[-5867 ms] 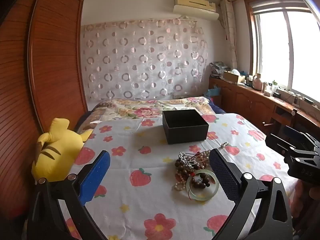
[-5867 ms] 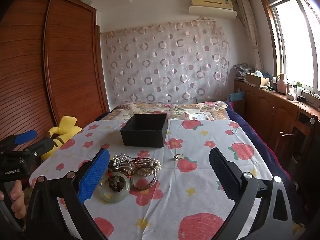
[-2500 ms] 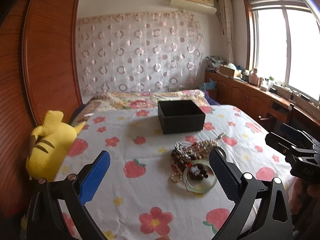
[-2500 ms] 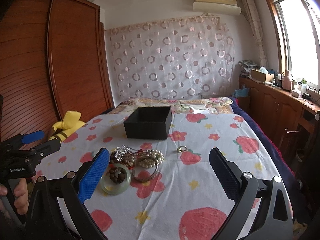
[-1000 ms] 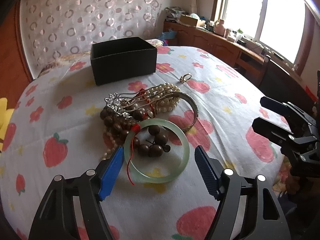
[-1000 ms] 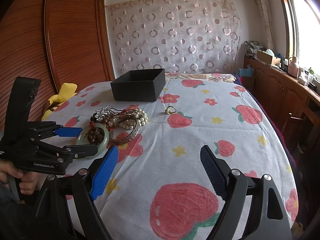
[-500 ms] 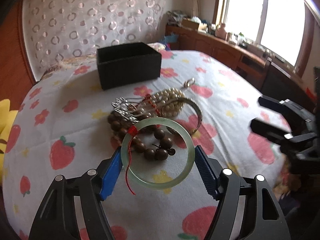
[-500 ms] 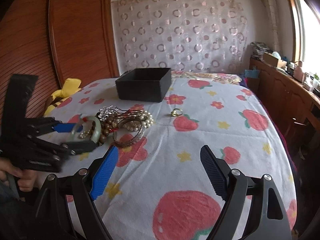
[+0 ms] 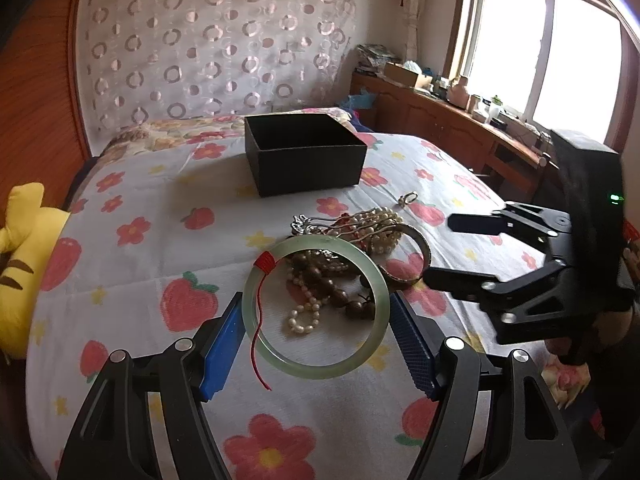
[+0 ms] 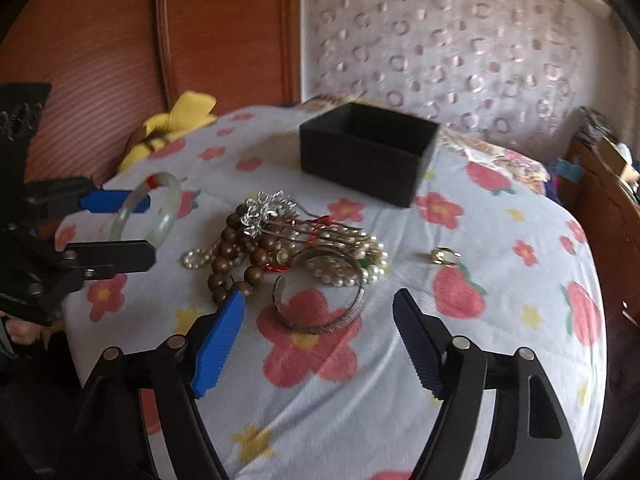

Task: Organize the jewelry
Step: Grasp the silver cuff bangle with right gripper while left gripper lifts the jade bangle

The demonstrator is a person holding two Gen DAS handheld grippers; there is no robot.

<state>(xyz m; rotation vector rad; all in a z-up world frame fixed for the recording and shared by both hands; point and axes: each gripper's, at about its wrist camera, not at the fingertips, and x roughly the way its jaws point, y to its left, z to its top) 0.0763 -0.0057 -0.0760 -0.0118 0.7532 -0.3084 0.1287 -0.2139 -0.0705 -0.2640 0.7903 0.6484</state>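
My left gripper (image 9: pixel 316 328) is shut on a pale green jade bangle (image 9: pixel 370 280) with a red string and holds it above the bedsheet; it also shows in the right wrist view (image 10: pixel 164 216). A pile of jewelry (image 10: pixel 288 240) with wooden beads, pearls and a metal bangle (image 10: pixel 320 312) lies on the sheet. A small gold ring (image 10: pixel 442 256) lies apart to the right. An open black box (image 9: pixel 304 156) stands behind the pile. My right gripper (image 10: pixel 316 328) is open, low over the metal bangle.
A yellow plush toy (image 9: pixel 20 256) lies at the bed's left edge by the wooden wardrobe. A wooden cabinet (image 9: pixel 440 128) with clutter runs under the window at right. The flowered sheet (image 9: pixel 160 216) covers the bed.
My left gripper closed on the jade bangle and lifted it off the pile. My right gripper swung left and down toward the jewelry pile.
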